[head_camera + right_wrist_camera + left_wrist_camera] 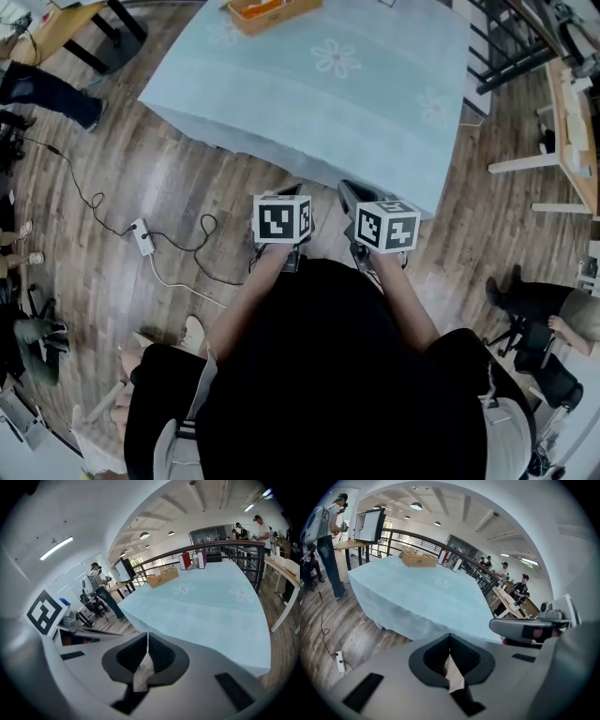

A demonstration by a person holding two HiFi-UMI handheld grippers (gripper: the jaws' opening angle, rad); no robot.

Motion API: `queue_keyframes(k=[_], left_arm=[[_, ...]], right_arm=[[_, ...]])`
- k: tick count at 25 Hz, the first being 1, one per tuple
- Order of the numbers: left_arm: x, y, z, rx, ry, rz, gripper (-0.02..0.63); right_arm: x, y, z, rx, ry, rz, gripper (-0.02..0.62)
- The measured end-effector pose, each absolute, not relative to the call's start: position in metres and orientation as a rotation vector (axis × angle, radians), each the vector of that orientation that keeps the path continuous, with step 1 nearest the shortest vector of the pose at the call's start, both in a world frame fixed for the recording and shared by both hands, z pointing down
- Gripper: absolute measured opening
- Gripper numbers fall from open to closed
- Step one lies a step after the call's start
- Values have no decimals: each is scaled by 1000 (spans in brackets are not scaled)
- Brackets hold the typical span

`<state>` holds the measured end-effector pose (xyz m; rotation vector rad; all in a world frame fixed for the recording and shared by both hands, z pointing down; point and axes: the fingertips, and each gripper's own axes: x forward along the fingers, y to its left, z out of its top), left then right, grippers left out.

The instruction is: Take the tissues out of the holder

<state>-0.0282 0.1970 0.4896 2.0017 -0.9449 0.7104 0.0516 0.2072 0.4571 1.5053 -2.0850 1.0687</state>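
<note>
A wicker basket [274, 13] with orange contents stands at the far end of a table under a light blue cloth [328, 103]. The same basket [419, 558] [162, 577] shows small and distant in both gripper views; no tissues can be made out. Side by side close to the person's body, my left gripper [291, 193] and right gripper [349, 189] are over the wooden floor, just short of the table's near corner. The left gripper's [449, 637] jaws meet at the tips, and so do the right gripper's [147, 635]. Neither holds anything.
A power strip [142, 236] with trailing cable lies on the floor to the left. Red and white boxes [192, 560] stand at the table's far end. A black railing [440, 545] runs behind the table. Several people stand or sit around, near a monitor [370, 525] and wooden desks [574, 122].
</note>
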Motion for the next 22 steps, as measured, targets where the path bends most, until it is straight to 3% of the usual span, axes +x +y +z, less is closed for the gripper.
queue_keyframes(k=[22], left_arm=[[-26, 135, 505, 1970, -938, 725, 11]], right_arm=[[60, 140, 467, 1515, -2067, 1087, 15]])
